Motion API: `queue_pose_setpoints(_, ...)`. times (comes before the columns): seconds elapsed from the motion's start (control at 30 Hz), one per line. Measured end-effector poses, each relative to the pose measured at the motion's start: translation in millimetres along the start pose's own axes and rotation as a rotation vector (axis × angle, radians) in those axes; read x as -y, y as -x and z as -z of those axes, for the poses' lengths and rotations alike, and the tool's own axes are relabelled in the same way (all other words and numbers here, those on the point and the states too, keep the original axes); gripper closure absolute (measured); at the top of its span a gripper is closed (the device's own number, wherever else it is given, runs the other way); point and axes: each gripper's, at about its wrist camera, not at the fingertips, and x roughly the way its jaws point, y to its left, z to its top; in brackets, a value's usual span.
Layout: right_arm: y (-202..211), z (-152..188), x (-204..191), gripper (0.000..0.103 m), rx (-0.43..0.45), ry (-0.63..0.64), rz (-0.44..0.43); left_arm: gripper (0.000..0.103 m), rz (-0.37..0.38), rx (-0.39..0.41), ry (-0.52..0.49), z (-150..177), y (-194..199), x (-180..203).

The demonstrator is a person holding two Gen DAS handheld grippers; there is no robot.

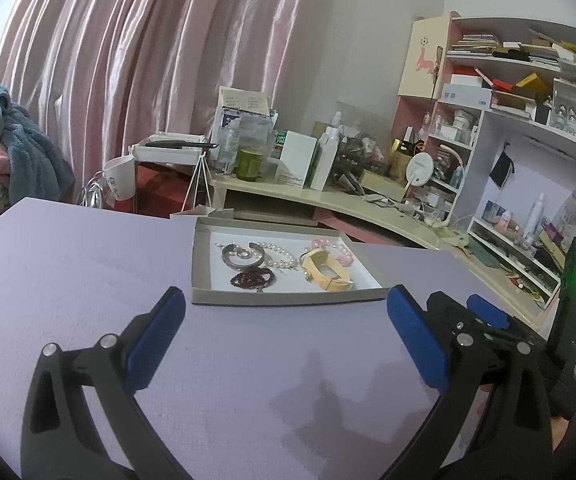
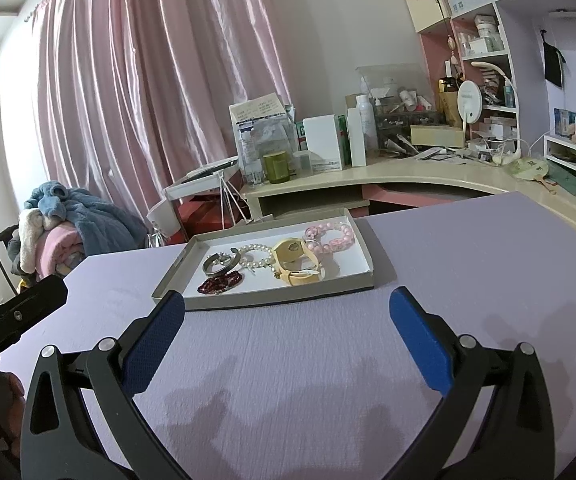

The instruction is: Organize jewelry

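A shallow grey tray (image 1: 208, 294) (image 2: 272, 300) with a white floor sits on the lilac table (image 1: 68, 280) (image 2: 468, 260). It holds a silver bangle (image 1: 237, 256) (image 2: 218, 263), a dark red bead bracelet (image 1: 253, 279) (image 2: 220, 283), a white pearl bracelet (image 1: 284, 258) (image 2: 257, 254), a yellow watch (image 1: 326, 270) (image 2: 294, 264) and a pink bead bracelet (image 1: 338, 251) (image 2: 334, 237). My left gripper (image 1: 286, 308) is open and empty, just short of the tray's near wall. My right gripper (image 2: 288, 308) is open and empty, also just short of the tray. It shows at the right edge of the left wrist view (image 1: 484, 320).
A cluttered cream desk (image 1: 328, 196) (image 2: 408, 176) with bottles and boxes stands behind the table. Pink shelves (image 1: 528, 128) (image 2: 488, 40) rise at the right. A chair with a blue robe (image 1: 20, 152) (image 2: 80, 216) stands at the left before pink curtains.
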Motion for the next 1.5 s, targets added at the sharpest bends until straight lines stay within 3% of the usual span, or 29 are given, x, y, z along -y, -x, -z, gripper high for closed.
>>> queue_pose_setpoints(0.77, -5, -9, -3, 0.001, 0.004, -0.008, -0.033, 0.002, 0.057, -0.010, -0.008, -2, -21, -1)
queue_pose_setpoints(1.5, -10, -12, -5, 0.001, 0.005, -0.001, -0.047, 0.002, 0.014, -0.024, -0.029, -4, -34, -2)
